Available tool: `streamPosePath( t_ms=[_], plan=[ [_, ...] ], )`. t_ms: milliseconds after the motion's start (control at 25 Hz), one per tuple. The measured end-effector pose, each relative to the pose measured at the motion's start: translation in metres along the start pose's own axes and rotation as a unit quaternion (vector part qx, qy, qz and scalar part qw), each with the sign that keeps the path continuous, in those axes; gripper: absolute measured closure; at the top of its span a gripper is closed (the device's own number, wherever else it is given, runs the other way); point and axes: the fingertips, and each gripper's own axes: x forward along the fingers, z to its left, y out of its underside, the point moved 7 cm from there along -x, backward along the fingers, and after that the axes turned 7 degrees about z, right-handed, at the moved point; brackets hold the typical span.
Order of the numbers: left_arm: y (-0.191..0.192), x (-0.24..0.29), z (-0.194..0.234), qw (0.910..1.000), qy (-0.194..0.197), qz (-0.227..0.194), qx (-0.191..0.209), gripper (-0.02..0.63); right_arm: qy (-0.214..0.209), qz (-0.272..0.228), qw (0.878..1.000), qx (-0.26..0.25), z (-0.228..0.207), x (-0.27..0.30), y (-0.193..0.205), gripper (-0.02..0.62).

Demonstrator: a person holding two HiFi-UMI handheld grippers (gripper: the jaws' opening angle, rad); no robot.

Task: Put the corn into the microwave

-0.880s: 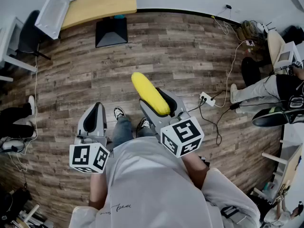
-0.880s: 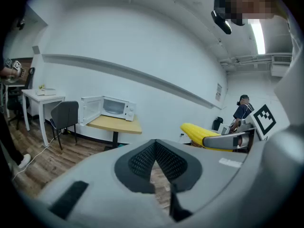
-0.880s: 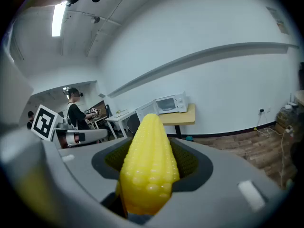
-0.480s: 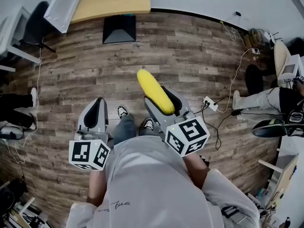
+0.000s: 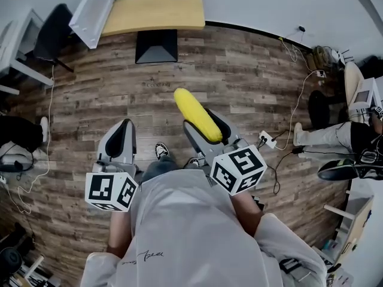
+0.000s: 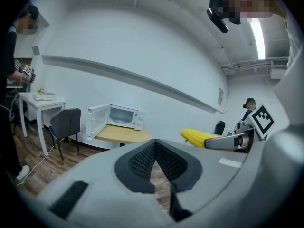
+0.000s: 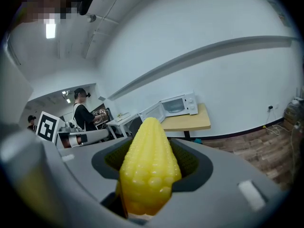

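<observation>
Yellow and knobbly, a cob of corn point(image 7: 149, 170) is sitting clamped lengthwise in the right claw point(image 5: 204, 129). The jaws are standing wide around its thick end, and its tapered tip is sticking out ahead of them. Beside it, the left claw point(image 6: 153, 161) is riding along with its jaws together and nothing between them.

Under both claws the wood-plank floor point(image 5: 251, 76) is sliding backward. The person is walking forward over this last second, and the stretch of bare boards ahead of the claws is shrinking. Farther ahead of both claws, the light wooden table point(image 5: 161, 14) is drawing nearer, having come from the far edge of the head view well into it. On it the white microwave point(image 7: 176, 106) is standing with its door point(image 5: 90, 14) swung open toward the left claw's side and its cavity facing the claws.

The grip on the corn is holding unchanged through the walk. For the task, this is reading as the carrying step going well: the corn is secure and the oven is already open. The claws are still well apart from the table, so what is remaining is covering that ground, reaching the cob into the cavity and letting go.
</observation>
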Motion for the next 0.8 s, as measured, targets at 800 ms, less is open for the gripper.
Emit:
streamPosePath(
  t_ms=[800],
  plan=[
    [-0.014,-0.013,0.062,0.9996,0.014,-0.023,-0.011,0.615,0.01,-0.002,1.0,-0.022,0.047,0.052,-0.03,0.331]
  ],
)
